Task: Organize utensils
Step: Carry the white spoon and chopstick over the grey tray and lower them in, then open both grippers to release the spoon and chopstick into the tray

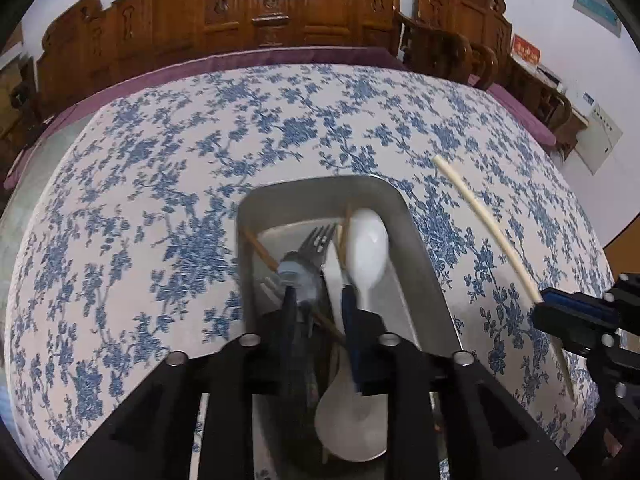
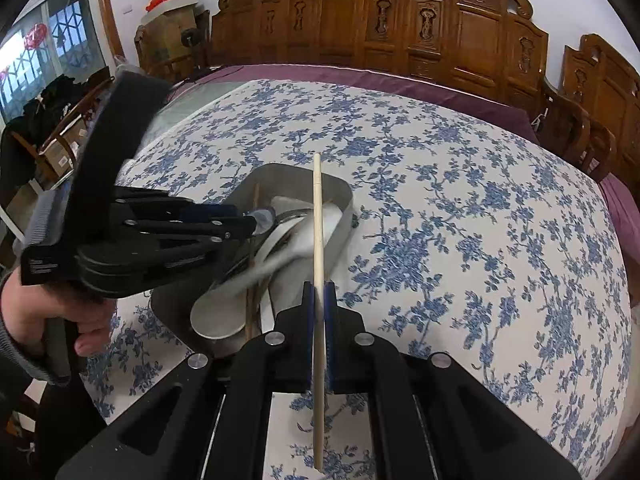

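A metal tray [image 1: 320,184] on the blue-flowered tablecloth holds a steel fork [image 1: 316,240], two white spoons [image 1: 366,248] [image 1: 352,420] and brown wooden chopsticks [image 1: 260,250]. My left gripper [image 1: 318,300] hangs over the tray with a gap between its jaws. The fork's blurred handle lies in that gap, beside the left finger and not pinched. My right gripper [image 2: 319,292] is shut on a cream chopstick [image 2: 318,220], which points across the tray's [image 2: 344,200] right rim. The left wrist view shows that chopstick [image 1: 492,232] and the right gripper [image 1: 544,304] right of the tray.
The tablecloth [image 1: 160,200] spreads wide to the left of and behind the tray. A purple cushion [image 2: 400,80] and carved wooden seat backs [image 2: 380,20] stand beyond the table's far edge. A person's hand [image 2: 60,312] holds the left gripper [image 2: 256,220].
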Available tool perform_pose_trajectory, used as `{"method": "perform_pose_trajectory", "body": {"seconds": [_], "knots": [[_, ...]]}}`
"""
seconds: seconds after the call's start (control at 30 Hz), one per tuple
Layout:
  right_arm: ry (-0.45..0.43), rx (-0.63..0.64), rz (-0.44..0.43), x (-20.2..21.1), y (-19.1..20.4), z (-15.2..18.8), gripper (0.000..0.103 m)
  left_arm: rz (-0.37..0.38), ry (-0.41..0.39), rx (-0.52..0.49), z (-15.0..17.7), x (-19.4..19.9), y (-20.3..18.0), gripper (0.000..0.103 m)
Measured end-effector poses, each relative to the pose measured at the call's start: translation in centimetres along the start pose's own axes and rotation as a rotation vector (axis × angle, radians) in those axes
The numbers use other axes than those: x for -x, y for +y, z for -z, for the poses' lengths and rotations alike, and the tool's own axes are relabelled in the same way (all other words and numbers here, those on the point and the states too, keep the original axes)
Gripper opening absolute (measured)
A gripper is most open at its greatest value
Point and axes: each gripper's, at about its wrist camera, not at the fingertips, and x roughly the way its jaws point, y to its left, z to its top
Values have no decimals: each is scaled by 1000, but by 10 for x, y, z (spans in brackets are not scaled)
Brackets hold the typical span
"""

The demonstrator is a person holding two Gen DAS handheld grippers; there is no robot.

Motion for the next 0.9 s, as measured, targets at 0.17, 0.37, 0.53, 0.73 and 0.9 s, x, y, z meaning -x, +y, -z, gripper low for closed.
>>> {"method": "perform_pose_trajectory", "body": {"seconds": [0.17, 0.37, 0.53, 0.73, 0.9], "knots": [[5, 9, -9, -10, 10, -6, 6, -15, -58, -1, 13, 29, 13, 26], [12, -2, -33, -24, 24, -12, 6, -24, -94, 1, 22, 55, 28, 26], [22, -36, -66, -37, 32, -17, 6, -22, -116, 8, 27, 69, 39, 27], [44, -74, -94, -55, 39, -22, 6, -12, -156, 34, 29, 85, 48, 33], [82, -67, -74, -71, 46, -24, 6, -15, -163, 42, 30, 89, 53, 33]]}}
